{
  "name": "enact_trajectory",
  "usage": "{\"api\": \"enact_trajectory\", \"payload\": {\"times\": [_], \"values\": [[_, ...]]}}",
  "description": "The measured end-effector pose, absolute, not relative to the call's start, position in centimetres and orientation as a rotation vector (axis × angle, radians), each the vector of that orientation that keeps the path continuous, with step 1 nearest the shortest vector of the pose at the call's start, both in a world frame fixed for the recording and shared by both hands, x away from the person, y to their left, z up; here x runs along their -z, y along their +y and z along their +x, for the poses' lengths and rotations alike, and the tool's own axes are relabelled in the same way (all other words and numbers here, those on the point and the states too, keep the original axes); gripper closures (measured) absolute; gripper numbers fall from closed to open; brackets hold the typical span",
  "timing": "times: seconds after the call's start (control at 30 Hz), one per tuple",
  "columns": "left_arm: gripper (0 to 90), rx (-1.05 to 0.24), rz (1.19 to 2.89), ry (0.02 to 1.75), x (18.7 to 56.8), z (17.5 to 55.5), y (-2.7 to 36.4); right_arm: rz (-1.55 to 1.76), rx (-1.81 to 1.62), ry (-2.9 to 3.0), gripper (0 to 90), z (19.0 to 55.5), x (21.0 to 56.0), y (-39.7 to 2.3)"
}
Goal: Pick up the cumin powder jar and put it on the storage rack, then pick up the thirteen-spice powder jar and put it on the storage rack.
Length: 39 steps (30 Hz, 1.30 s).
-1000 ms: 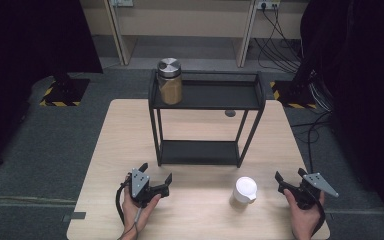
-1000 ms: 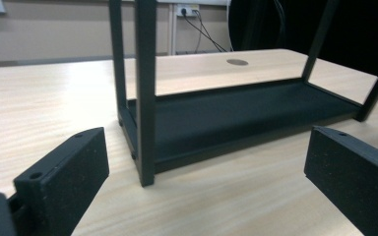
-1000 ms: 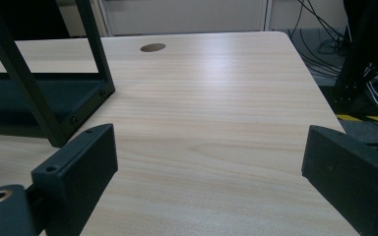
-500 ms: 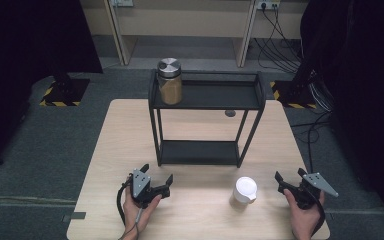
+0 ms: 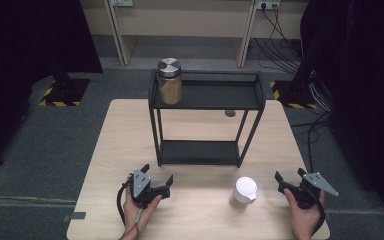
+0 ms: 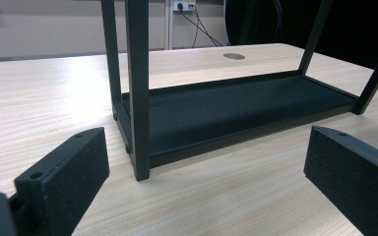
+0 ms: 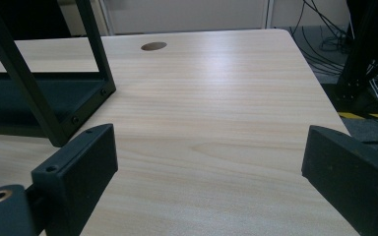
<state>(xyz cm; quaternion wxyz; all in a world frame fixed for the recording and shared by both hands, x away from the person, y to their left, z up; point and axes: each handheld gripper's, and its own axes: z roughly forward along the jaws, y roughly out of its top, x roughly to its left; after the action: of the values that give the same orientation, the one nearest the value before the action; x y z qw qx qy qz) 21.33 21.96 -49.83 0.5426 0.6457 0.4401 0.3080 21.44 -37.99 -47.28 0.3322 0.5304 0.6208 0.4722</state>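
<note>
A black two-tier rack (image 5: 207, 97) stands on the far half of the wooden table (image 5: 125, 135). A glass jar with a metal lid (image 5: 170, 81) sits at the left end of its top shelf. A small white lidded cup (image 5: 245, 189) stands on the table in front of the rack's right leg. My left gripper (image 5: 157, 174) rests near the front edge, open and holding nothing, facing the rack's lower shelf (image 6: 236, 105). To the right of the cup, my right gripper (image 5: 290, 175) is open too, with bare table between its jaws (image 7: 211, 142).
A round cable hole (image 5: 230, 113) lies in the table behind the rack. The rack's front right leg (image 7: 54, 98) is close ahead and left of the right gripper. Cables and black stands are on the floor beyond the table's right edge.
</note>
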Motion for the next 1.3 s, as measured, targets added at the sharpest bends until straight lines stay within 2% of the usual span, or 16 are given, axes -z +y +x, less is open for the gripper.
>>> {"api": "enact_trajectory", "payload": {"times": [0.83, 1.03, 1.3], "values": [[2.5, -0.749, 1.539, 1.035, 49.9, 21.1, 21.7, 1.402, -1.266, 1.604, 6.8, 21.4, 47.5, -38.4], [2.5, -0.751, 1.546, 1.031, 49.8, 21.1, 21.7, 1.439, -1.363, 1.561, 4.3, 21.3, 47.8, -39.0], [2.4, -0.751, 1.546, 1.030, 49.8, 21.2, 21.7, 1.346, -1.463, 1.560, 4.3, 20.6, 46.6, -38.8]]}}
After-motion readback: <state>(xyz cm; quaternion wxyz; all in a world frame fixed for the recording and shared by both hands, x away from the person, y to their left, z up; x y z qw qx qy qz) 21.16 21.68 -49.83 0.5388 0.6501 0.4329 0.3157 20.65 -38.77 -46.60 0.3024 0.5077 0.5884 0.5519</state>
